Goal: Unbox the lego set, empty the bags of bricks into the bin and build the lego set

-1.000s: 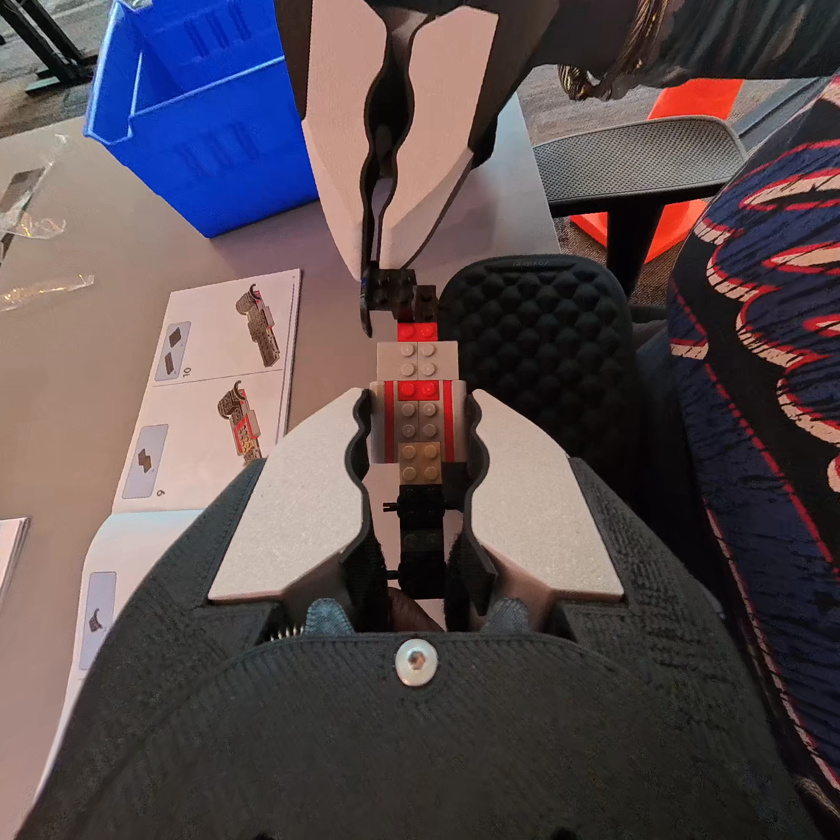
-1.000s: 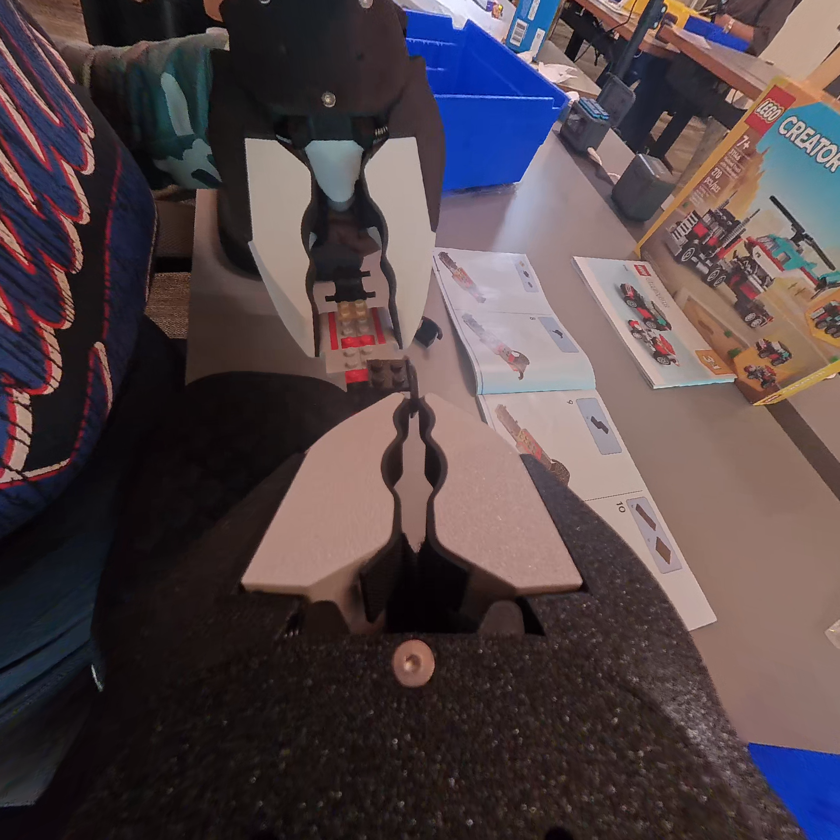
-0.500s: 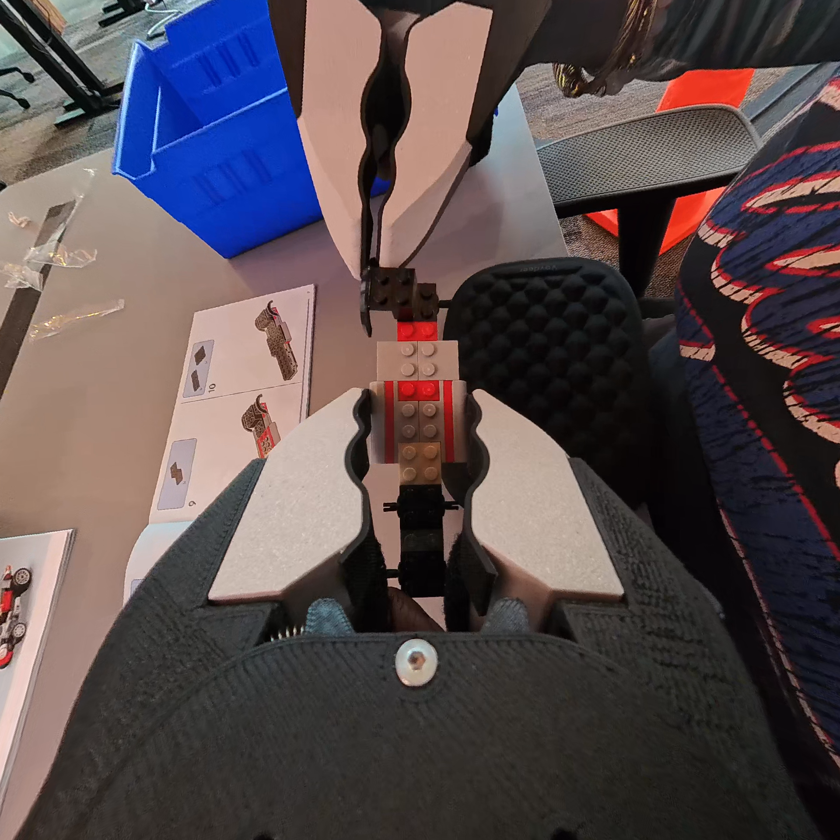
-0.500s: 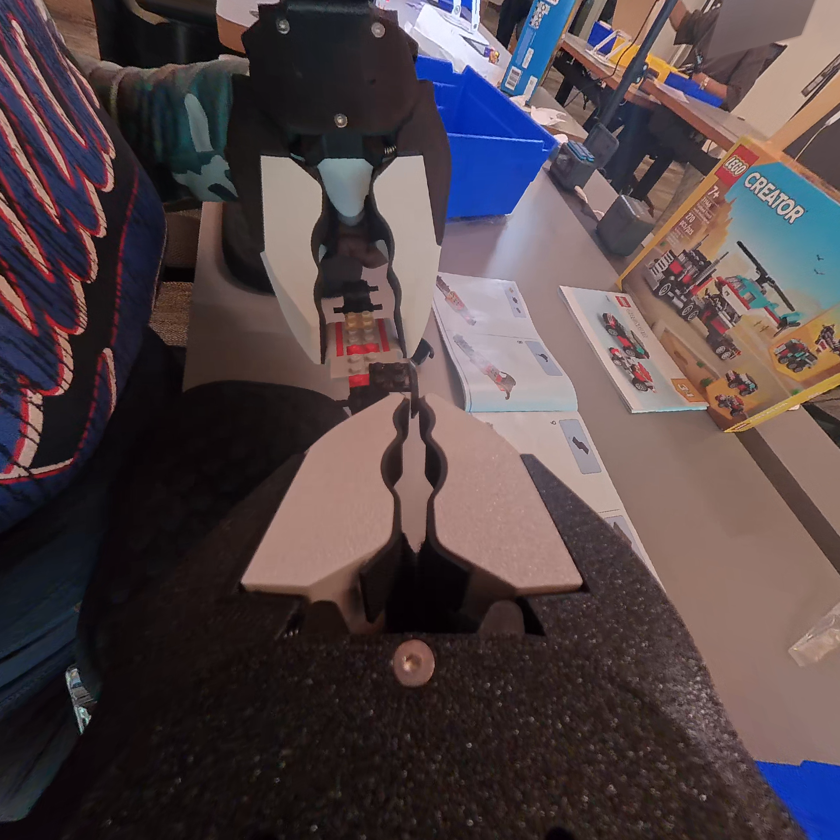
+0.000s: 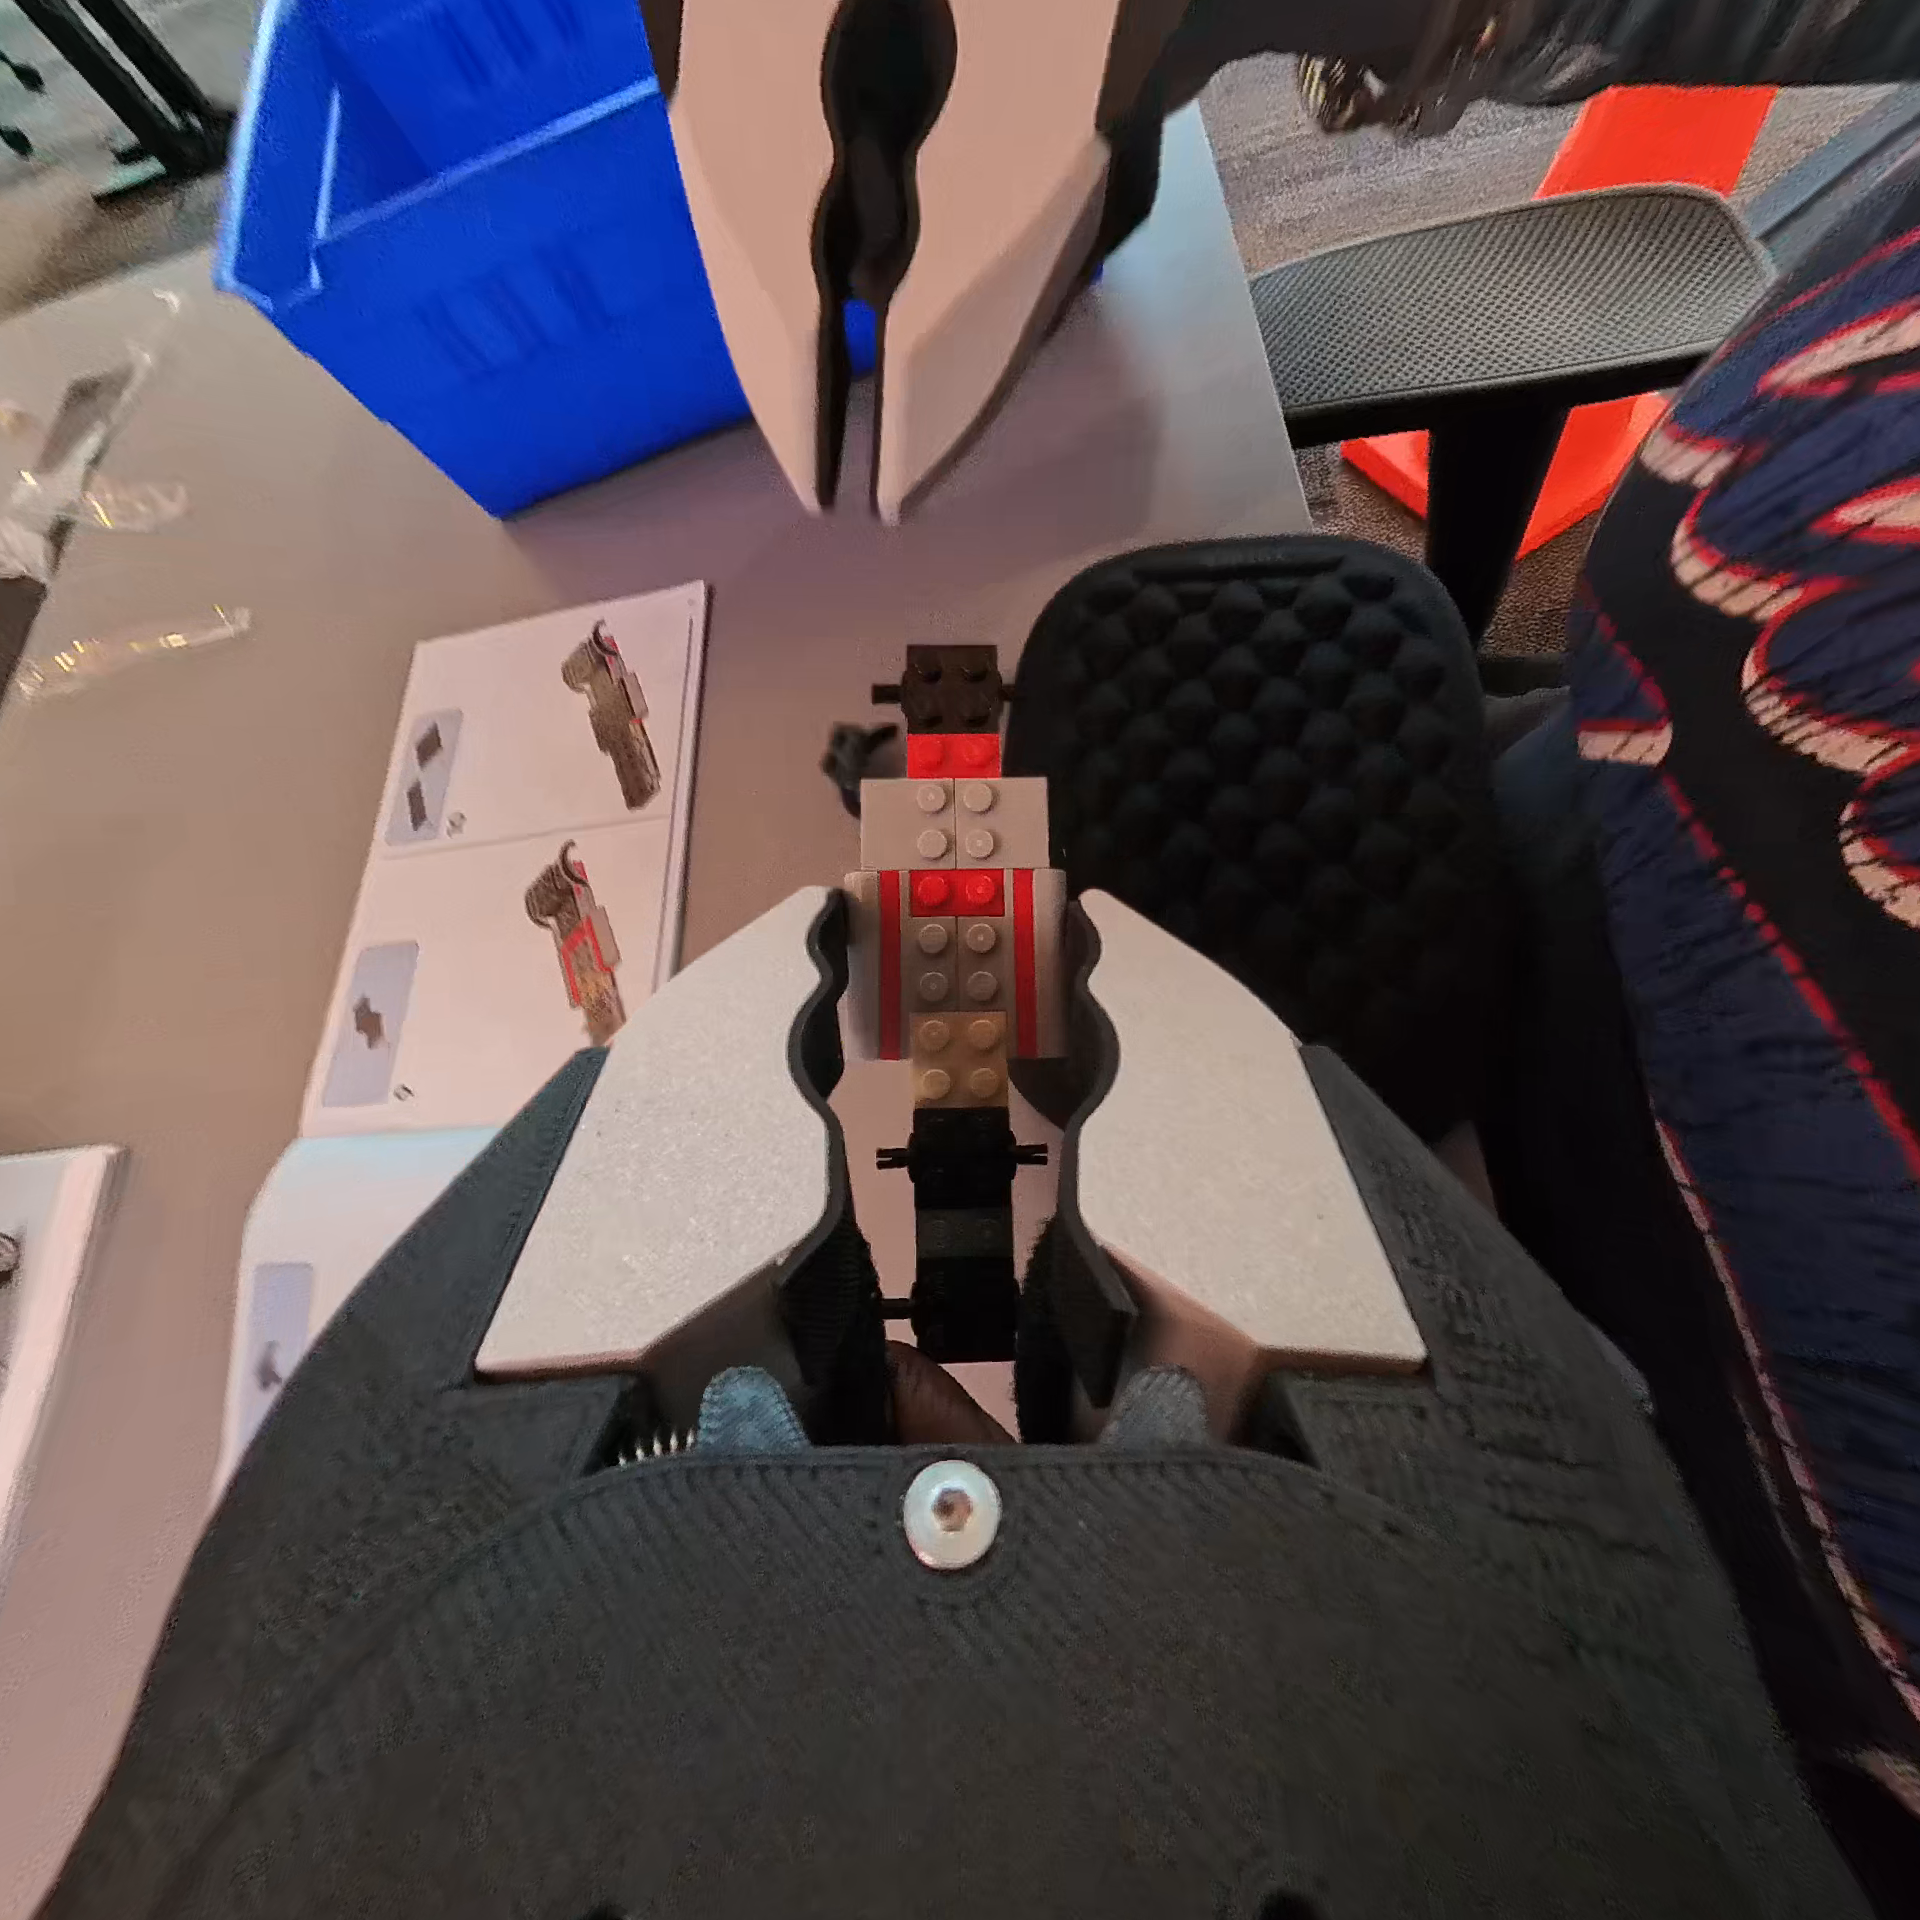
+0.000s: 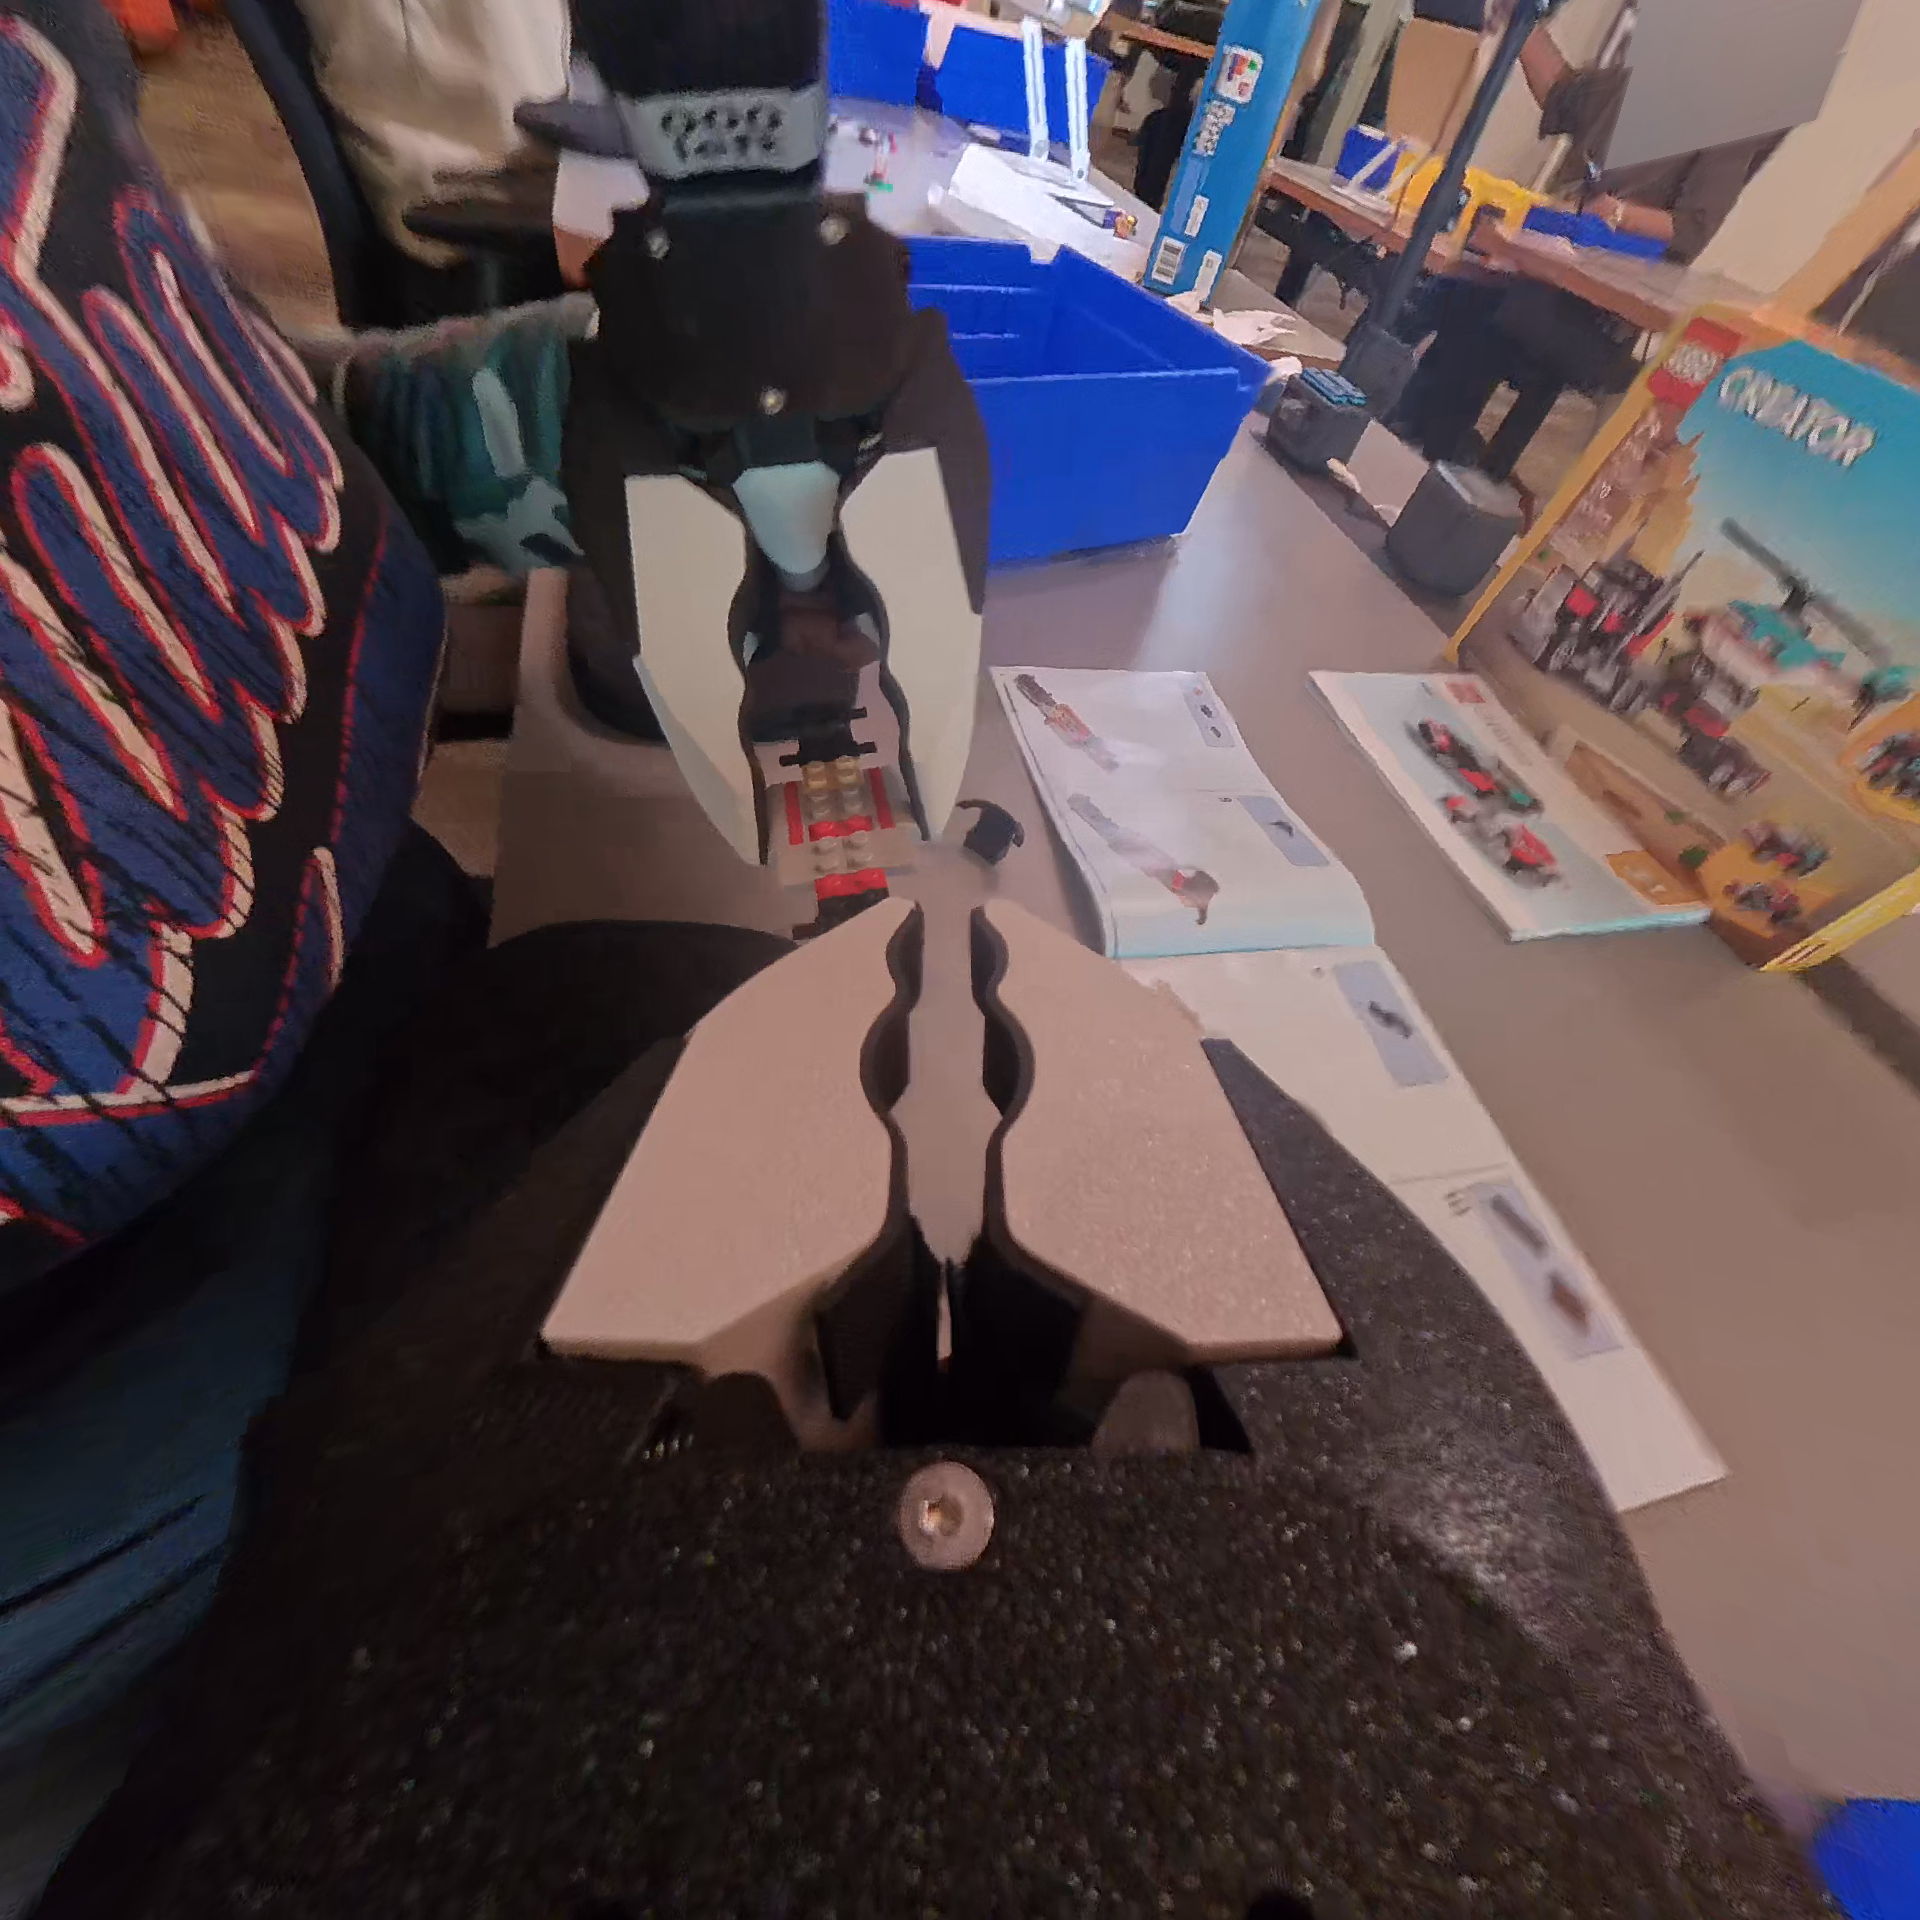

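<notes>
My left gripper (image 5: 956, 914) is shut on a long lego build (image 5: 961, 935) of grey, red, tan and black bricks, held over the table edge. A black brick (image 5: 951, 691) sits on the build's far end. My right gripper (image 5: 852, 509) hovers above and beyond that end, jaws slightly apart and empty. In the right wrist view the right gripper (image 6: 945, 914) shows a narrow gap with nothing in it, and the left gripper (image 6: 842, 831) faces it holding the build (image 6: 836, 821). A small black piece (image 6: 987, 826) lies on the table beside the build.
An open instruction booklet (image 6: 1174, 810) lies on the grey table, with a second booklet (image 6: 1475, 769) and the lego box (image 6: 1714, 644) to its right. A blue bin (image 5: 499, 312) stands behind. Empty clear bags (image 5: 104, 499) lie far left. A black chair armrest (image 5: 1247, 790) is beside the build. The left gripper's tips are roughly 7 cm from the right gripper's.
My right gripper has let go of the black brick, now left on the build's far end, and has pulled back up and away with its jaws slightly parted. The left gripper holds steady.
</notes>
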Available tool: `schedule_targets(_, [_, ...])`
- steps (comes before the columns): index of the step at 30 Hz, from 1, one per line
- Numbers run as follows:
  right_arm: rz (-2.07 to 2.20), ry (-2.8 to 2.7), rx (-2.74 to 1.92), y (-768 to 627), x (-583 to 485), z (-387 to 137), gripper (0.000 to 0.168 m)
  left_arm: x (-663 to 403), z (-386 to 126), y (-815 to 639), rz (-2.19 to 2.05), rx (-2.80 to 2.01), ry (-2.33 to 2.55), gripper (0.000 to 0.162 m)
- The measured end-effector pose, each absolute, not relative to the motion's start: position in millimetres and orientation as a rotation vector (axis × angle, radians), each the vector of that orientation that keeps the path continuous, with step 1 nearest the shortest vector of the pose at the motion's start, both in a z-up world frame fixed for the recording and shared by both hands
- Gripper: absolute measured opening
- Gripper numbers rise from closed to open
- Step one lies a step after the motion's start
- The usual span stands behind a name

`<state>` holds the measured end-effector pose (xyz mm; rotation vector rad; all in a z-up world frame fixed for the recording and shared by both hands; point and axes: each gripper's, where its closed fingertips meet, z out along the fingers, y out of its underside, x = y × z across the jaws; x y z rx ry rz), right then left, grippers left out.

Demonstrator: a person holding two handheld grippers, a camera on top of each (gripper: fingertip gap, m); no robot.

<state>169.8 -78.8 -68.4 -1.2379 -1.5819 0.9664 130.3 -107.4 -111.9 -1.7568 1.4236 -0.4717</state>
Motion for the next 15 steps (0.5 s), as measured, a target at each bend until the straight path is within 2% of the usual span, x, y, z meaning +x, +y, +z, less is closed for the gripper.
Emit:
schedule_targets(4, [1.102, -1.447, -1.524, -62, 182, -92, 0.021, 118, -135, -109, -0.498, -1.847, 1.374, 0.040])
schedule_targets(10, [0.871, -1.295, -1.934, -37, 198, -158, 0.031, 119, -154, -106, -0.513, -1.905, 1.364, 0.040])
schedule_targets(12, [0.849, -1.217, -2.011, -31, 196, -168, 0.040, 121, -155, -104, -0.514, -1.901, 1.370, 0.040])
schedule_targets(15, [0.854, -1.273, -2.028, -34, 190, -176, 0.044, 123, -155, -101, -0.525, -1.899, 1.371, 0.040])
